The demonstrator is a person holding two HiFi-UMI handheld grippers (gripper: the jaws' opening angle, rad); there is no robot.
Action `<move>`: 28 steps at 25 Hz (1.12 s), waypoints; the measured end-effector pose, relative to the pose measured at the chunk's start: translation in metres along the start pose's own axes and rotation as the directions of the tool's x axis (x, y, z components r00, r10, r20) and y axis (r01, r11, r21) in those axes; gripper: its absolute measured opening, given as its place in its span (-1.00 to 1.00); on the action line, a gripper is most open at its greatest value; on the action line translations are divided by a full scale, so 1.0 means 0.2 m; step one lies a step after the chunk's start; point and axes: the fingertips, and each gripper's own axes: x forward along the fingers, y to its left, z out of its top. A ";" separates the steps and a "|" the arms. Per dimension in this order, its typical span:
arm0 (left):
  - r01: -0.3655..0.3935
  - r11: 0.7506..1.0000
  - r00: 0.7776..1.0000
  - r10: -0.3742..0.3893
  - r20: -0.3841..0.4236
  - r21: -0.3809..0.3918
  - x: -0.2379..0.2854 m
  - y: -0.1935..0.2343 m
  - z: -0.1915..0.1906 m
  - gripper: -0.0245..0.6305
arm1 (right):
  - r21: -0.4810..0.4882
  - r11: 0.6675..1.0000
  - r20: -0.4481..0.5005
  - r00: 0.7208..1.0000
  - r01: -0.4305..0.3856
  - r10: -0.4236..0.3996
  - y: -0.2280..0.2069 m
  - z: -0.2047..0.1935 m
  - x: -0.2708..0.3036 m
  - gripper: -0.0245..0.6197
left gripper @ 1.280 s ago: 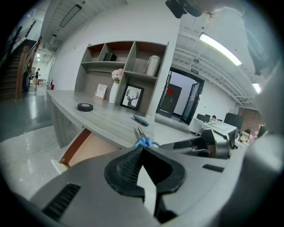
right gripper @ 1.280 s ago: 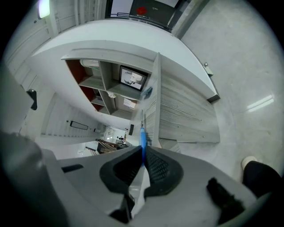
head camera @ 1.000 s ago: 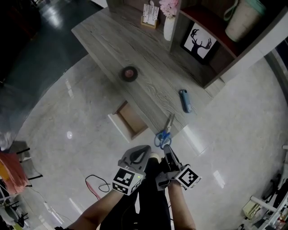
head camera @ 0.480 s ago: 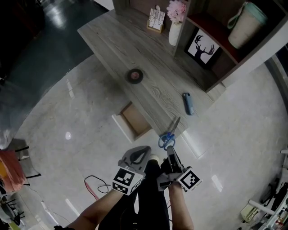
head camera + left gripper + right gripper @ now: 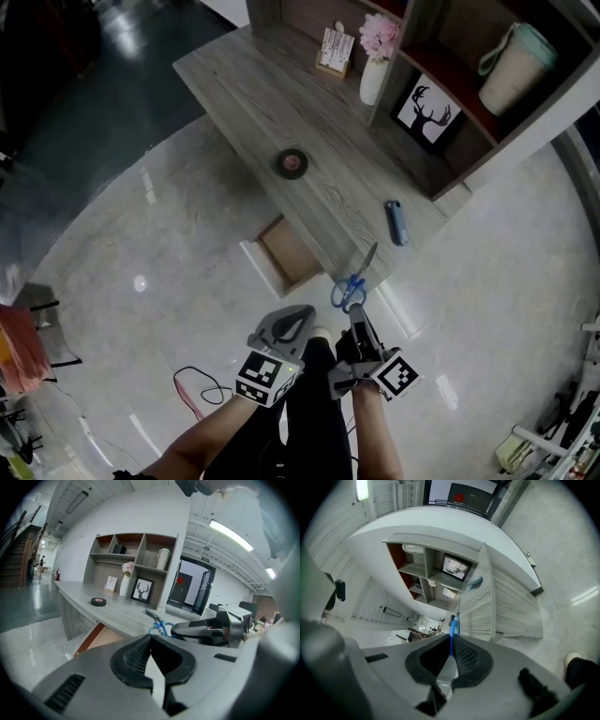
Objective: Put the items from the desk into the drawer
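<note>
We hold both forearms low and forward, left gripper (image 5: 296,317) beside right gripper (image 5: 354,311), both aimed at the surface (image 5: 244,89); the left jaws are together on nothing. The right gripper view shows its jaws pinched on the scissors' (image 5: 353,281) blue handle, blades over the surface's edge; the head view looks down into the open drawer (image 5: 284,255).

Nothing readable — print on the desk card (image 5: 336,50) too small.

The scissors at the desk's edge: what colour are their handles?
Blue. The scissors show best in the head view.
</note>
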 end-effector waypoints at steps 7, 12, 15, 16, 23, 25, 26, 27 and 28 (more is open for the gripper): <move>-0.103 0.993 0.994 0.105 0.039 -0.059 -0.14 0.13 0.01 -0.90 | -0.004 1.000 -0.084 0.996 -0.022 0.022 0.08 -0.15 0.10 -0.85; -0.164 0.983 0.985 0.168 0.048 -0.081 -0.23 0.25 -0.01 -0.90 | -0.029 0.998 -0.158 0.986 -0.054 0.049 0.14 -0.27 0.19 -0.85; -0.194 0.977 0.978 0.200 0.055 -0.092 -0.27 0.32 -0.03 -0.90 | -0.032 0.997 -0.193 0.979 -0.068 0.061 0.16 -0.34 0.23 -0.85; -0.203 0.974 0.976 0.210 0.060 -0.095 -0.28 0.34 -0.02 -0.90 | -0.036 0.996 -0.205 0.976 -0.077 0.068 0.17 -0.36 0.25 -0.85; -0.255 0.958 0.962 0.265 0.070 -0.129 -0.34 0.47 -0.05 -0.90 | -0.056 0.997 -0.279 0.959 -0.062 0.044 0.17 -0.51 0.35 -0.85; -0.267 0.954 0.958 0.278 0.067 -0.137 -0.35 0.50 -0.07 -0.90 | -0.063 0.995 -0.299 0.952 -0.080 0.057 0.17 -0.55 0.39 -0.85; -0.273 0.952 0.957 0.284 0.065 -0.140 -0.36 0.52 -0.08 -0.90 | -0.070 0.994 -0.310 0.949 -0.085 0.059 0.17 -0.57 0.40 -0.85; -0.278 0.950 0.955 0.289 0.063 -0.143 -0.36 0.54 -0.09 -0.90 | -0.077 0.993 -0.322 0.945 -0.085 0.056 0.16 -0.59 0.41 -0.85; -0.284 0.948 0.954 0.295 0.061 -0.146 -0.37 0.55 -0.11 -0.90 | -0.083 0.993 -0.333 0.942 -0.081 0.049 0.15 -0.61 0.42 -0.85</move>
